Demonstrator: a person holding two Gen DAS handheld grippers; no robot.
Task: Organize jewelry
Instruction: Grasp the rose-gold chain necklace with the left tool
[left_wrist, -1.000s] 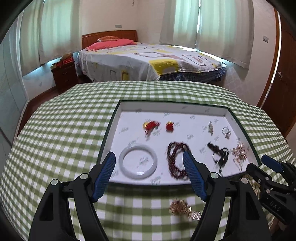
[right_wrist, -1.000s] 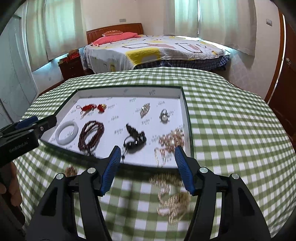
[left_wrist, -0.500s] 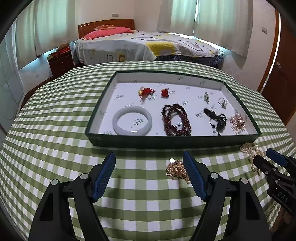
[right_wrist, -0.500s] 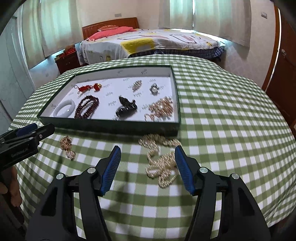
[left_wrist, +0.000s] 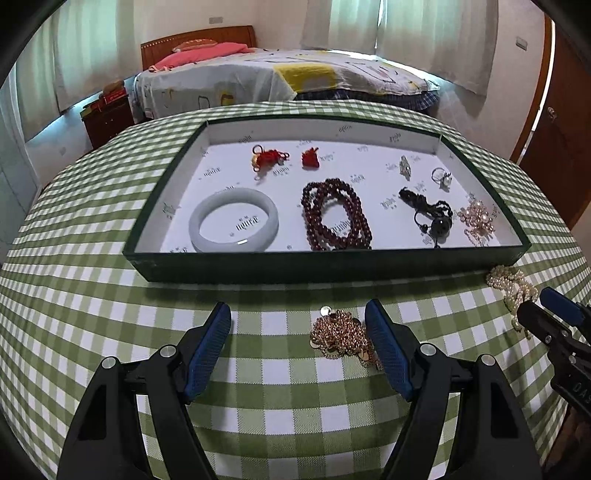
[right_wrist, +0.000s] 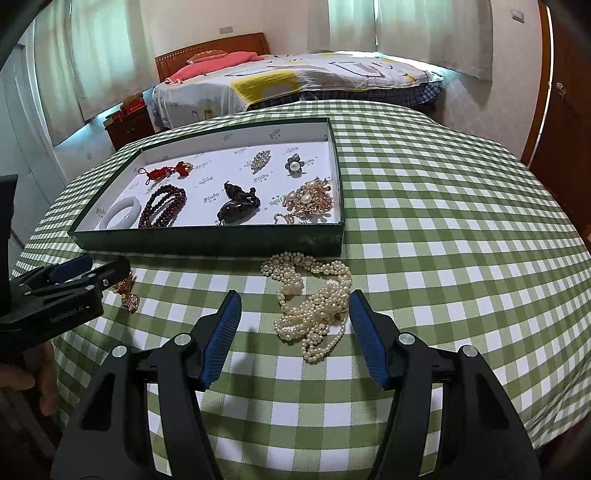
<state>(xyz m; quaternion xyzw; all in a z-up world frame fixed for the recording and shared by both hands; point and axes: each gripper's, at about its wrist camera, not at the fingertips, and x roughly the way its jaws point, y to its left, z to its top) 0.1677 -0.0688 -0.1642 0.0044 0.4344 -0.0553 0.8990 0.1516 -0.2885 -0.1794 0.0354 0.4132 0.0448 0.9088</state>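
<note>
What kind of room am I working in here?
Most likely a home bedroom: a made bed with a wooden headboard, a small nightstand beside it, and curtained windows. You're at a table under a green checked tablecloth.

Black gripper (left_wrist: 297, 314), blue ribbed pads (left_wrist: 208, 349)

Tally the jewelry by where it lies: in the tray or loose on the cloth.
In the tray: 8 (bangle, bead string, two red charms, brooch, ring, black pendant, gold-pearl cluster)
On the cloth: 2 (gold chain, pearl necklace)
Total: 10
</note>
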